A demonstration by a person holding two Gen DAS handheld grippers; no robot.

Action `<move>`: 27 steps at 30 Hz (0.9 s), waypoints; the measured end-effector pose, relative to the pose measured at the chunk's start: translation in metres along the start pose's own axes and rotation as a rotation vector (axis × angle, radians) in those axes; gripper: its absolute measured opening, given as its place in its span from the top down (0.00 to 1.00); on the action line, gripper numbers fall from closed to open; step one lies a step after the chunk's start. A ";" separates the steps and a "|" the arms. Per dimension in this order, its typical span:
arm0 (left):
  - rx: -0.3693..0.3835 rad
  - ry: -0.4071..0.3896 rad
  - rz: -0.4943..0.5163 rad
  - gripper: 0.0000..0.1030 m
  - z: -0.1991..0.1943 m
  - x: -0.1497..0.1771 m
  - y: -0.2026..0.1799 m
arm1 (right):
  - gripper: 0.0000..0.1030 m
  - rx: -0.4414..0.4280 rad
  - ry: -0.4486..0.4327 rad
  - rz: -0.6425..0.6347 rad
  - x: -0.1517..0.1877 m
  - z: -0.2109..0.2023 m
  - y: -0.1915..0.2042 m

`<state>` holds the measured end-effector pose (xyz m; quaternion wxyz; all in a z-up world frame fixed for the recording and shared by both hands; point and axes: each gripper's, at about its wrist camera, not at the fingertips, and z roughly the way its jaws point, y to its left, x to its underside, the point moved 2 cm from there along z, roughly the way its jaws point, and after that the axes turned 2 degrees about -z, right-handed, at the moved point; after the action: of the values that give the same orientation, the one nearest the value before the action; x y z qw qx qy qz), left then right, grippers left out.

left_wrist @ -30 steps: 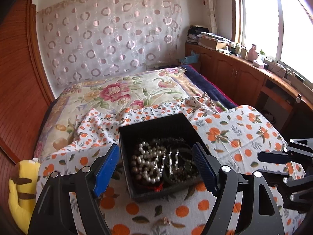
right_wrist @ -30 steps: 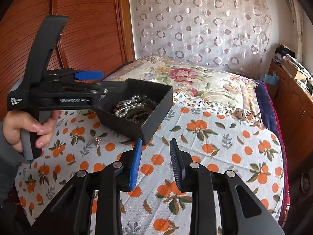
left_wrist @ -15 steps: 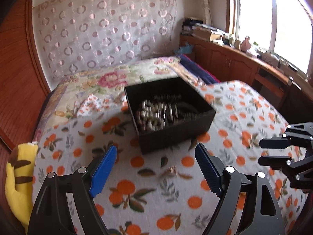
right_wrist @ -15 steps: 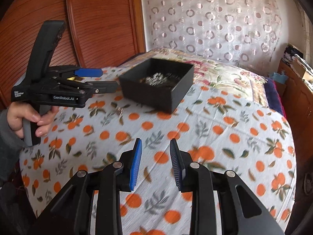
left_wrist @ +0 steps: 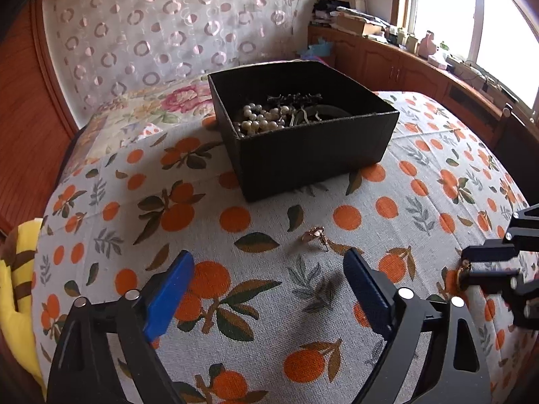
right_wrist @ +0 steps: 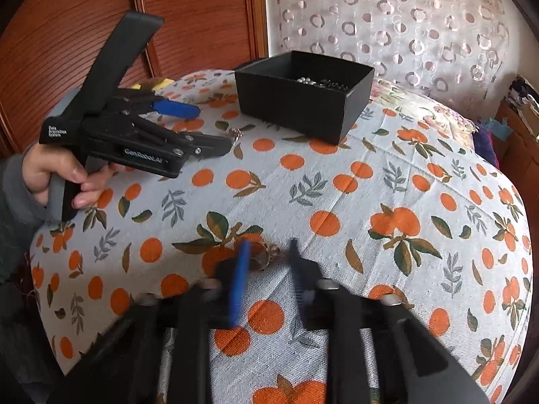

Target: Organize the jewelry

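A black box (left_wrist: 303, 141) with pearls and other jewelry stands on the orange-print cloth; it also shows in the right wrist view (right_wrist: 303, 94). A small gold piece (left_wrist: 315, 235) lies on the cloth just ahead of my open, empty left gripper (left_wrist: 266, 282). My right gripper (right_wrist: 267, 257) is open and low over the cloth, its fingers on either side of a gold ring (right_wrist: 266, 256). The right gripper's tips (left_wrist: 485, 266) show at the right edge of the left wrist view, by that ring (left_wrist: 461, 274). The left gripper (right_wrist: 188, 128) shows in the right wrist view, near a small chain piece (right_wrist: 235, 133).
The cloth (right_wrist: 387, 185) covers a bed that drops off at the right and near sides. A yellow plush (left_wrist: 17, 286) lies at the left edge. A wooden cabinet with clutter (left_wrist: 404, 54) runs under the window at the right.
The box has been set down on the cloth and the left gripper has drawn back from it. The right gripper has dropped low to the cloth around the gold ring.
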<state>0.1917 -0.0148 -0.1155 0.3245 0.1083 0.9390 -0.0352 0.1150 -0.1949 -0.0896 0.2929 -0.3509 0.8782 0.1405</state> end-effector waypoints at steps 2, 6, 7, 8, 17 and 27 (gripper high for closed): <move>0.004 0.017 0.005 0.07 0.003 0.001 -0.001 | 0.89 -0.005 -0.003 -0.001 0.000 -0.001 0.000; 0.005 0.017 0.003 0.07 0.004 0.000 0.000 | 0.89 0.011 -0.025 0.001 -0.006 -0.003 -0.003; 0.004 0.017 0.004 0.07 0.004 0.000 -0.001 | 0.89 0.011 -0.031 0.005 -0.006 -0.004 -0.004; 0.003 0.018 0.002 0.07 0.004 0.000 0.000 | 0.89 0.012 -0.041 0.010 -0.008 -0.005 -0.005; 0.000 0.017 -0.005 0.07 0.004 0.000 0.003 | 0.89 0.016 -0.087 0.041 -0.026 -0.006 -0.019; 0.041 0.014 0.008 0.07 0.000 0.004 0.000 | 0.89 -0.006 -0.076 0.014 -0.045 0.016 -0.035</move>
<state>0.1883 -0.0140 -0.1182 0.3159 0.1189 0.9398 -0.0523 0.1722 -0.1884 -0.0757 0.3240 -0.3400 0.8686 0.1582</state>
